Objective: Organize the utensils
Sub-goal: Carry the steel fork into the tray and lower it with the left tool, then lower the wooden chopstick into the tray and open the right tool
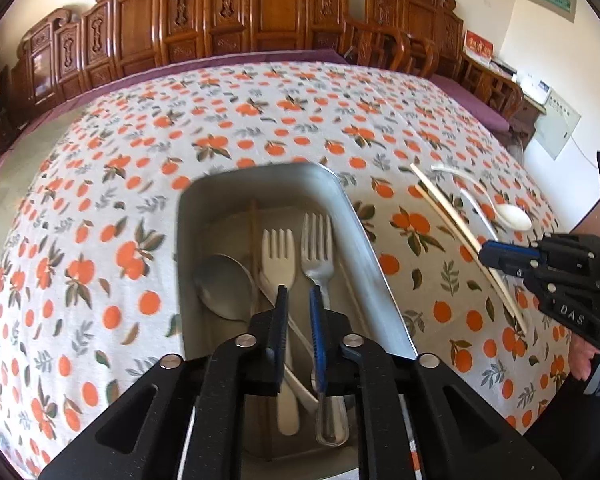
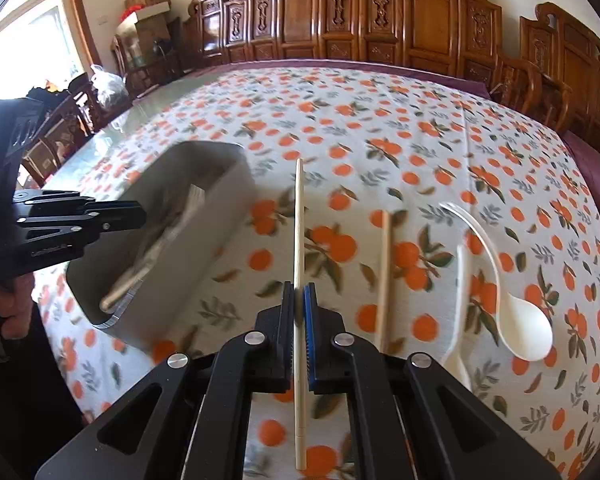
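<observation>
A table under an orange-print cloth bears a metal tray, a chopstick and white spoons

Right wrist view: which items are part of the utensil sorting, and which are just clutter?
Job:
- metal tray
- chopstick clamped in right gripper
- second chopstick
- two white spoons
- forks and metal spoon already in the tray

Clutter:
- cardboard boxes
- plastic bag

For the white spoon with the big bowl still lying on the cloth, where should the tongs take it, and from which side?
Grip the white spoon on its curved handle, midway, coming down from above with the pads across the handle's width. The handle is thin and arches, so it probably offers some clearance; the bowl is broad and rounded and would likely slip. A second white utensil lies close along one side, so stay clear of it.
</observation>
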Tool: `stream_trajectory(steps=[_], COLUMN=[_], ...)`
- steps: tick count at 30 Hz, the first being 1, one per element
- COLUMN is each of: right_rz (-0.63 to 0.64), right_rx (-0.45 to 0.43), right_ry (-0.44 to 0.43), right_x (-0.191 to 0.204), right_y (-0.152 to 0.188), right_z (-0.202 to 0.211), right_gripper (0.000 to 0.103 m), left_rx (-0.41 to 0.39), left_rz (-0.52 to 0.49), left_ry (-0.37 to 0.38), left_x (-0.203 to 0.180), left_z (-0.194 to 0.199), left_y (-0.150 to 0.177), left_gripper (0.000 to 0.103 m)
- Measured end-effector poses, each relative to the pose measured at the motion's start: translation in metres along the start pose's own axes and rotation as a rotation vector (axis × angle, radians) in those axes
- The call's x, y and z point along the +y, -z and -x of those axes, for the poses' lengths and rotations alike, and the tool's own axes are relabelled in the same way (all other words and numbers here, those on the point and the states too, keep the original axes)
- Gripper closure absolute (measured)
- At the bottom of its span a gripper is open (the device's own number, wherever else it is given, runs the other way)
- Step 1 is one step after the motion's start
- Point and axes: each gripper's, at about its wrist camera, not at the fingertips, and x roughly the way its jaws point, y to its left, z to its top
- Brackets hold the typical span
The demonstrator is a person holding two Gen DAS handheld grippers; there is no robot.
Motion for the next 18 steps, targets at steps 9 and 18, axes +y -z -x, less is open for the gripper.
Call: stream_trajectory(steps=[9, 18], right_rz=[0.012, -0.001], right_rx=[-0.023, -0.024], right_ry=[-0.097, -0.146], right_x=[0.053, 0.091], right_y=[-0.022, -0.044], right_z=[0.000, -0.014], right_gripper=[0.097, 0.097], left_rx=[-0.058, -0.104], left_rz=[0.057, 0.082], left_ry=[-0.009, -0.029], left_x=[0.032, 0.055], left_z=[0.023, 0.041], left_y=[-0.005, -0.007], left_gripper=[0.082, 0.075])
